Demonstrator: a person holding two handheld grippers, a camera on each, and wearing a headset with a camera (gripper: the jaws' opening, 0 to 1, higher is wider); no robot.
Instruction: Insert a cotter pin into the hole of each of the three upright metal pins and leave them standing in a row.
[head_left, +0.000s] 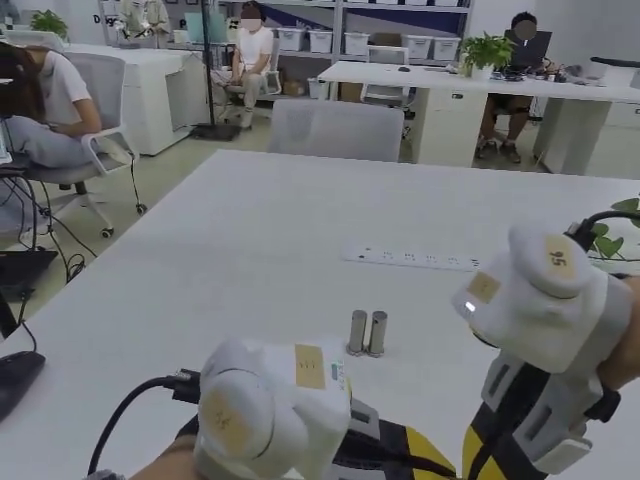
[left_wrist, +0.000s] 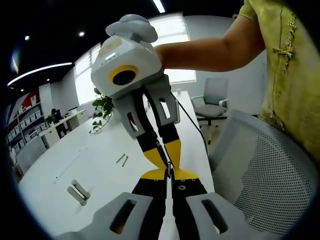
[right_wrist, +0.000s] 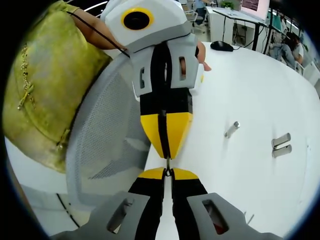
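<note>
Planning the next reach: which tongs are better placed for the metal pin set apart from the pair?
Left, probably: the single pin sits nearer the left tongs than the pair does.

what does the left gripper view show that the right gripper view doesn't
Left gripper view: a plant, a grey chair, and two small thin pieces on the table.
Right gripper view: a lone metal pin and a mouse.
Both: two metal pins side by side, the mesh chair, the person's yellow top, and the left gripper and right gripper meeting tip to tip, each shut on the cotter pin between them.
</note>
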